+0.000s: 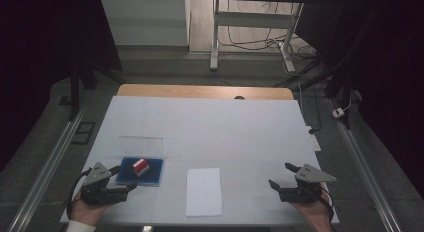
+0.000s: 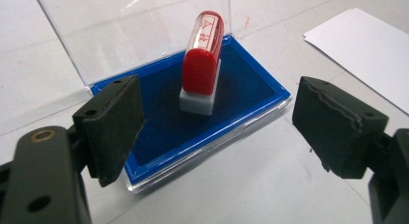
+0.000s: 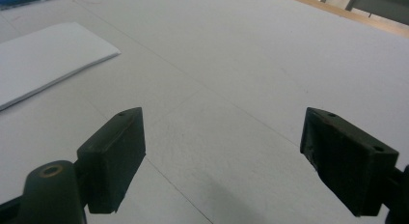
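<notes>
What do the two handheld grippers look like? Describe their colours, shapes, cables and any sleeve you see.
Both the left gripper and right gripper are black, each topped by a grey three-cornered plate. Each has two blocky black jaws with flat dark pads and small screw holes. A black cable trails from each. A white sleeve cuff shows at the left wrist.

Red-capped stamp (image 2: 202,64) lying tilted on blue ink pad (image 2: 241,84), clear lid (image 2: 130,31) raised open, near table's left front

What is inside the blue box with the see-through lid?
A red stamp stands on the pad in the blue box. The pad right under its white foot is covered.
</notes>
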Demonstrator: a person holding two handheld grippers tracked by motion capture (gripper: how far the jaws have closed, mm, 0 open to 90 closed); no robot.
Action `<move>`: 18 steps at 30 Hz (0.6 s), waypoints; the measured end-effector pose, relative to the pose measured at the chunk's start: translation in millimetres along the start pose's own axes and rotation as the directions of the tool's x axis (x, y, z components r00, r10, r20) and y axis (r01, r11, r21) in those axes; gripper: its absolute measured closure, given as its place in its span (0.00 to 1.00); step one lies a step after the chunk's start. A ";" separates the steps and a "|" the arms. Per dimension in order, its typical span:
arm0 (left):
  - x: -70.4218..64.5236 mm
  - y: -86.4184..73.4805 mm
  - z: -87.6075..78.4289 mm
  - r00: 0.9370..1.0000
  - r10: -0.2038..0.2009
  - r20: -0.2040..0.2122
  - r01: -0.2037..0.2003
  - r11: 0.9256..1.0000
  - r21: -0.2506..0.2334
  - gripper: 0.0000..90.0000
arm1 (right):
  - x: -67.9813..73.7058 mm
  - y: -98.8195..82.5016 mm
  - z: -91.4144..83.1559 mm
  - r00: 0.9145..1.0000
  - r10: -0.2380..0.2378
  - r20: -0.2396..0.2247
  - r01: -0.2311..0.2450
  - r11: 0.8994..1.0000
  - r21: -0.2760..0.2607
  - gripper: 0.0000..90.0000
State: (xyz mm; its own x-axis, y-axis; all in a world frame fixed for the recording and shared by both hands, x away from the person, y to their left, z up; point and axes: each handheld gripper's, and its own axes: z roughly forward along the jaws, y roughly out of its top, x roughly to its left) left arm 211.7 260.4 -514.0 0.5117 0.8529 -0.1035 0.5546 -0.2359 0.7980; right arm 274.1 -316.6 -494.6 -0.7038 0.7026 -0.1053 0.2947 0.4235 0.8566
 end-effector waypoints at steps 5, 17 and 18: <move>-0.6 -1.1 -0.6 1.000 -0.002 0.001 0.002 1.000 0.001 0.20 | -0.3 0.3 -0.3 1.000 0.003 -0.018 -0.004 1.000 -0.011 0.21; -1.9 -1.7 -1.8 1.000 0.011 -0.002 -0.011 1.000 0.008 0.21 | 1.2 1.8 4.5 0.999 -0.005 -0.046 0.005 1.000 -0.007 0.25; -2.8 -1.7 -2.7 1.000 0.012 -0.003 -0.012 1.000 0.007 0.21 | 2.1 2.2 5.2 0.999 -0.015 -0.050 0.015 1.000 -0.003 0.25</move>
State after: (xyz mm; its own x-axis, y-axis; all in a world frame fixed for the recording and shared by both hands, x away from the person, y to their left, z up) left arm 207.5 259.6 -513.4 0.5162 0.8515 -0.0921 0.5534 -0.2495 0.7947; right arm 276.6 -311.2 -495.5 -0.7394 0.6669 -0.0926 0.2823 0.4319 0.8566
